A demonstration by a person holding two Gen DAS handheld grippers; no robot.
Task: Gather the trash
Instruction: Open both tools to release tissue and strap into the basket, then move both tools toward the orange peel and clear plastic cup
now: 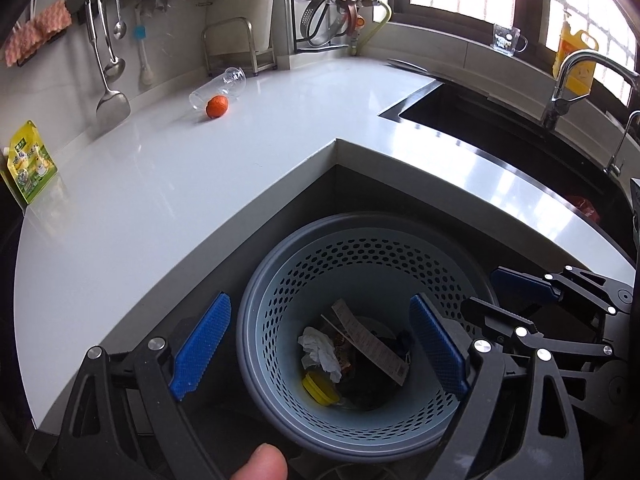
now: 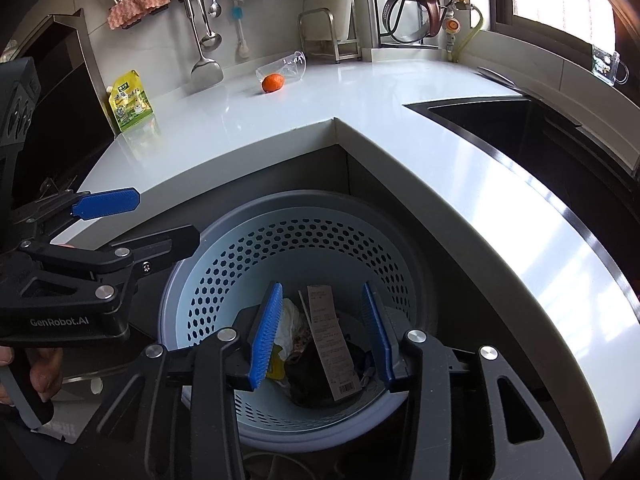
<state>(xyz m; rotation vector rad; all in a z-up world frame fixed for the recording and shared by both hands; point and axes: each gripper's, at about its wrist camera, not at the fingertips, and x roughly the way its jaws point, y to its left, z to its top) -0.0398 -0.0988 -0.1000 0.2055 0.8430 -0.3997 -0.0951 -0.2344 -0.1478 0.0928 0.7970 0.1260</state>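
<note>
Your left gripper (image 1: 320,344) hangs over the perforated blue waste basket (image 1: 280,280) with its blue pads spread wide and nothing between them. Your right gripper (image 2: 324,334) points down into the same basket, its pads partly apart and pinching nothing; the trash seen between them lies below, in the basket. The basket stands on the floor in the inner corner of the white L-shaped countertop (image 1: 160,184). At its bottom lie a crumpled white tissue (image 1: 318,350), a long printed receipt (image 1: 370,340), a yellow cap (image 1: 318,388) and dark wrappers. On the countertop an orange (image 1: 216,106) rests just beside a clear glass (image 1: 218,87) lying on its side, well apart from the basket. A yellow-green pouch (image 1: 30,162) stands at the counter's left end. The sink (image 1: 480,108) lies to the right
</note>
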